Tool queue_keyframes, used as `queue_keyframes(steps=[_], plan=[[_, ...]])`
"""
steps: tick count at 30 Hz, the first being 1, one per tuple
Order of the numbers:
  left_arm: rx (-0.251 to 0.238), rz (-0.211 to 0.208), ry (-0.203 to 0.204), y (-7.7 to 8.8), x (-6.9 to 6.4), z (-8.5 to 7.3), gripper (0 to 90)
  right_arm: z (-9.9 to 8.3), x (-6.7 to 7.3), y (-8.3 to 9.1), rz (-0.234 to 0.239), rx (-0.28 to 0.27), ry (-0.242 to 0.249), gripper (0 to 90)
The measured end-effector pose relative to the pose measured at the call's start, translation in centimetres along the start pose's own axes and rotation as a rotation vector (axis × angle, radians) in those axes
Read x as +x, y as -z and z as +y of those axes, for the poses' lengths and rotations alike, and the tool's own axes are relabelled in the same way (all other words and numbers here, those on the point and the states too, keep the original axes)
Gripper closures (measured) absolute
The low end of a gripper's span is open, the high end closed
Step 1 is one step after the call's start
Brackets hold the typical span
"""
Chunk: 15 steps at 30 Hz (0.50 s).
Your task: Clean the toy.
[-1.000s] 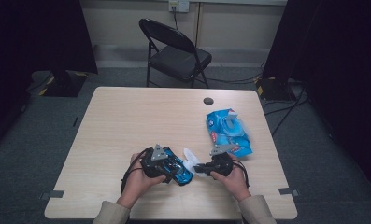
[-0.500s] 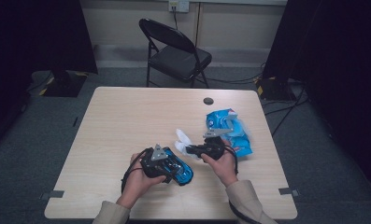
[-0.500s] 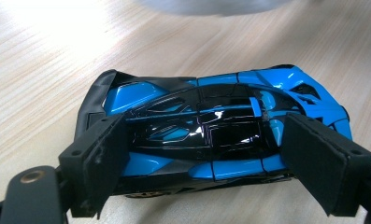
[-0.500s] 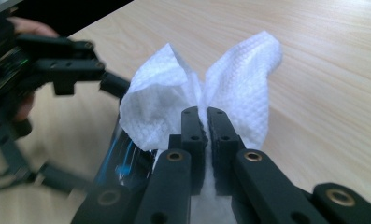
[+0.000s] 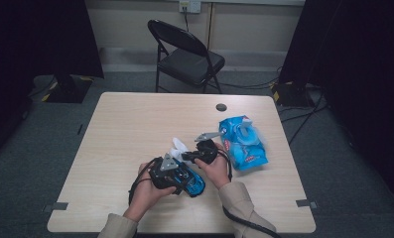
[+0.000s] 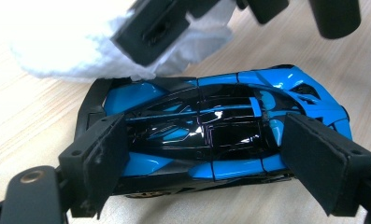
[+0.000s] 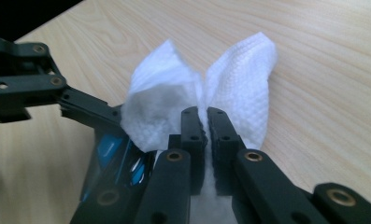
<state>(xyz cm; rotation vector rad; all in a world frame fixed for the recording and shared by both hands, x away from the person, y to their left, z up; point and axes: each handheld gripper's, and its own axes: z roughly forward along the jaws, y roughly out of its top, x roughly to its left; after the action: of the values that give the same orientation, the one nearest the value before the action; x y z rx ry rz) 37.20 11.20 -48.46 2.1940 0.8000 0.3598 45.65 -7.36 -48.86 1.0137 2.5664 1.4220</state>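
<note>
My left gripper (image 6: 206, 161) clamps a glossy blue and black toy sports car (image 6: 211, 135) nose to tail on the near middle of the wooden table (image 5: 135, 129). My right gripper (image 7: 204, 123), jaws pressed together, pinches a white, dimpled paper wipe (image 7: 241, 79) just above the car. A blue wipe packet (image 5: 244, 141) lies to the right; its print is too small to read.

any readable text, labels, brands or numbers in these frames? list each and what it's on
No text can be read in any view.
Blue wipes pack: red and white print on its front, too small and blurred to read.
Blue and black toy car: no lettering or number visible on its roof or body.
White wipe: plain embossed texture, no print.
Table, both grippers' bodies: no visible marks.
</note>
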Motion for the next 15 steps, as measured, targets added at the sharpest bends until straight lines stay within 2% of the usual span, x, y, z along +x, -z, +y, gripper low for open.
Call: queue_keyframes(steps=[5, 6, 15], plan=[[0.007, -0.001, -0.001, -0.01, 0.01, 0.09, 15.2, -0.3, -0.37, -0.37, -0.019, 0.028, -0.021, 87.0], [0.007, -0.001, -0.002, 0.01, 0.03, 0.07, 15.2, -0.4, -0.43, -0.48, -0.006, 0.025, -0.026, 87.1], [0.006, -0.003, -0.003, 0.0, 0.02, 0.07, 15.2, -0.8, -0.25, -0.85, -0.015, 0.045, -0.012, 87.4]])
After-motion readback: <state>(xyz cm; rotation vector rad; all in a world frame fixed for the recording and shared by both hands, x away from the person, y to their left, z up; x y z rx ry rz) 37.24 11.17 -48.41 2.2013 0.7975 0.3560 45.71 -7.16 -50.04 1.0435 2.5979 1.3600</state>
